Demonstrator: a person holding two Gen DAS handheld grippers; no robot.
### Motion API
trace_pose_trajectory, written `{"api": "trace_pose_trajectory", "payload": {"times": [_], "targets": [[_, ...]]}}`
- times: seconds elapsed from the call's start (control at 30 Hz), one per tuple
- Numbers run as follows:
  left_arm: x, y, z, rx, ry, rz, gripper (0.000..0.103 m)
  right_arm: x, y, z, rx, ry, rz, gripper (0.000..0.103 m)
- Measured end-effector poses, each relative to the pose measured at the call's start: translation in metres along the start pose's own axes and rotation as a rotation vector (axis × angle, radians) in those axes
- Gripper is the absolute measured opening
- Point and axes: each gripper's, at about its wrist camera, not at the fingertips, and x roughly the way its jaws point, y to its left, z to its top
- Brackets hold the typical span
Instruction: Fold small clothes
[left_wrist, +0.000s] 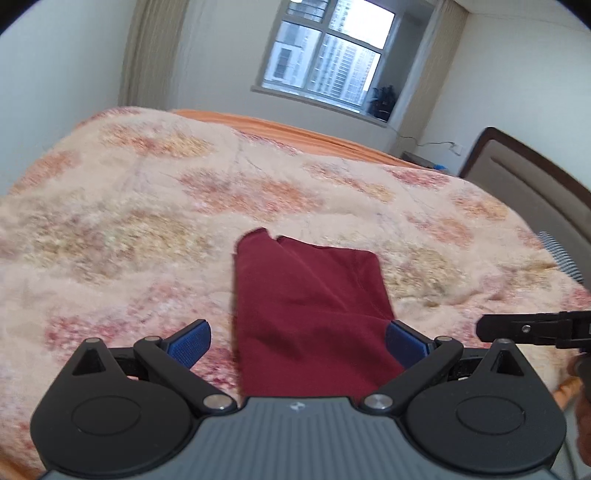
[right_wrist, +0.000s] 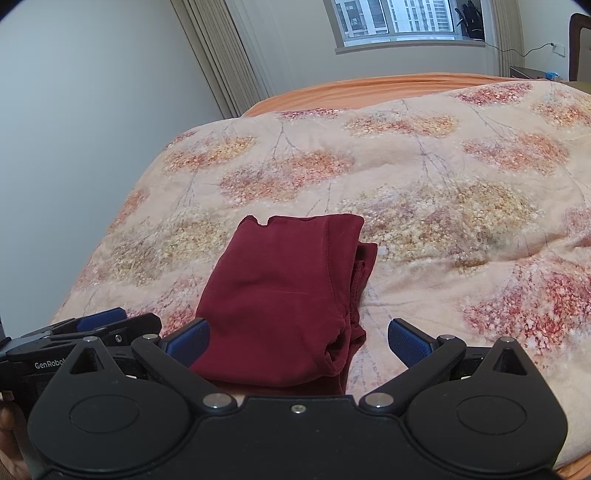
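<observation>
A dark red garment (left_wrist: 310, 314) lies folded into a compact rectangle on the floral blanket (left_wrist: 147, 221). In the right wrist view the same garment (right_wrist: 280, 295) shows stacked layers, with hems along its right side. My left gripper (left_wrist: 299, 343) is open, its blue pads (left_wrist: 190, 343) spread to either side above the garment's near end and holding nothing. My right gripper (right_wrist: 299, 341) is open too, over the garment's near right corner, and it is empty. The left gripper's fingers (right_wrist: 99, 325) show at the left edge of the right wrist view.
The bed's orange sheet (right_wrist: 369, 90) shows beyond the blanket. A padded headboard (left_wrist: 535, 184) stands at the right and a window (left_wrist: 328, 62) sits on the far wall, with curtains (right_wrist: 221, 55) beside it. The right gripper's finger (left_wrist: 532, 328) juts in from the right edge.
</observation>
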Motion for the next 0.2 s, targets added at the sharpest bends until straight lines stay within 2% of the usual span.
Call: {"api": "trace_pose_trajectory", "payload": {"times": [0.2], "targets": [[0.0010,0.0045,0.0002,-0.028,-0.003,0.024,0.103,0.0007,0.0012,-0.0017,-0.001,0.000,0.004,0.102]]}}
